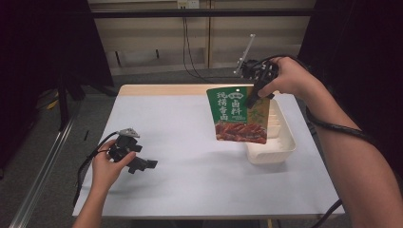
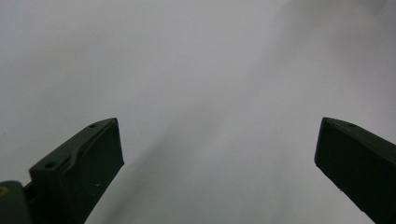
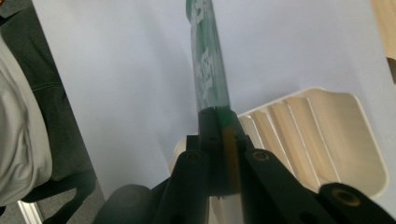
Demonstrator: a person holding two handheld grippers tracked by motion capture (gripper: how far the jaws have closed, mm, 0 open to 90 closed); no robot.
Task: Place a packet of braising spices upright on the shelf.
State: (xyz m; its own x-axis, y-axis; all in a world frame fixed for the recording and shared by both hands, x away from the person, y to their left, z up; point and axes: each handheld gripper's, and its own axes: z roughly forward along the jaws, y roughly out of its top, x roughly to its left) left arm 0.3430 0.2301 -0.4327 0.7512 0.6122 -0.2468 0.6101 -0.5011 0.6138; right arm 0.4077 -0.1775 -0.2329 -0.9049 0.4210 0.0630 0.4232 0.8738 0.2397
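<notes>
A green food pouch (image 1: 236, 114) with white characters and a picture of braised meat hangs upright in the air over the left edge of a white ribbed tray (image 1: 280, 137). My right gripper (image 1: 251, 99) is shut on the pouch's top right part. In the right gripper view the pouch (image 3: 208, 70) is seen edge-on, running up from the closed jaws, with the tray (image 3: 327, 140) below it. My left gripper (image 1: 142, 165) rests low over the table at the left, open, with nothing between its fingers (image 2: 88, 163).
The table (image 1: 180, 142) has a pale grey top with a wooden strip along its far edge. Dark curtains stand at both sides, and cables hang on the back wall. A metal rail (image 1: 43, 161) runs along the floor at the left.
</notes>
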